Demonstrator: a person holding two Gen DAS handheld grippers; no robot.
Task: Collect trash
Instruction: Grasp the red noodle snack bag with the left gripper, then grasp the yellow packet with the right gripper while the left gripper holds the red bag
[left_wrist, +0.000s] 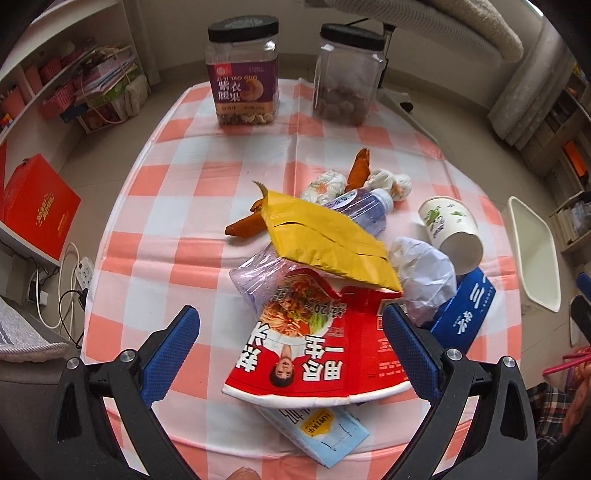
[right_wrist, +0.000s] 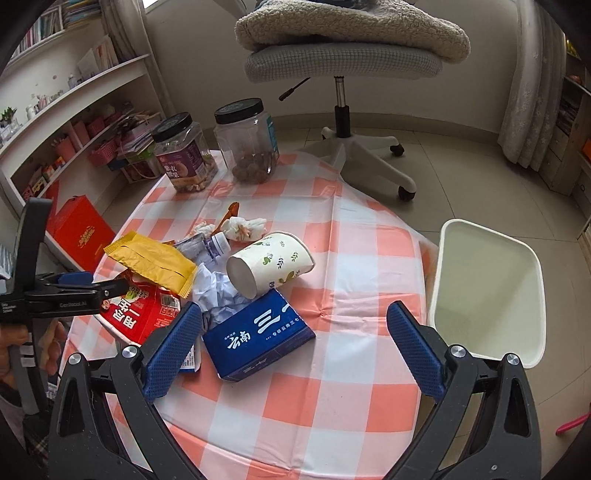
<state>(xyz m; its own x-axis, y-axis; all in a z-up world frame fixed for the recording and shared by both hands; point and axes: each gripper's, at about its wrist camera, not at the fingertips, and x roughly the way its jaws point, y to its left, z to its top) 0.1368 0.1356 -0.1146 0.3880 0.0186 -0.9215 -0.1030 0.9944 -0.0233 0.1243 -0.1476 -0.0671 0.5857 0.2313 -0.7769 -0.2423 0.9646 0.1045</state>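
While both of my tools hang above the checked tabletop (right_wrist: 332, 387), neither has hold of anything. My left tool (left_wrist: 290, 338) is spread wide, its blue pads on either side of the torn red noodle wrapper (left_wrist: 317, 354), apart from it as far as I can tell. My right tool (right_wrist: 293, 334) is also wide open, with the blue carton (right_wrist: 258, 336) lying between its fingers, not gripped.

The trash sits in one heap at the middle of the tabletop: a yellow packet (left_wrist: 325, 236) lies across a crushed clear bottle (left_wrist: 362, 206) and overlaps the red wrapper. Crumpled white paper (left_wrist: 424, 273) rests beside the blue carton, touching it. A paper cup (right_wrist: 269, 262) lies on its side just behind them, its mouth towards me. Two wadded tissues (left_wrist: 388, 182) and some orange peel (left_wrist: 358, 168) lie farther back. A light blue packet (left_wrist: 325, 432) pokes out beneath the red wrapper.

Off the tabletop's right edge stands a white bin (right_wrist: 487, 288). Two lidded jars (right_wrist: 184, 155) stand at the far end.
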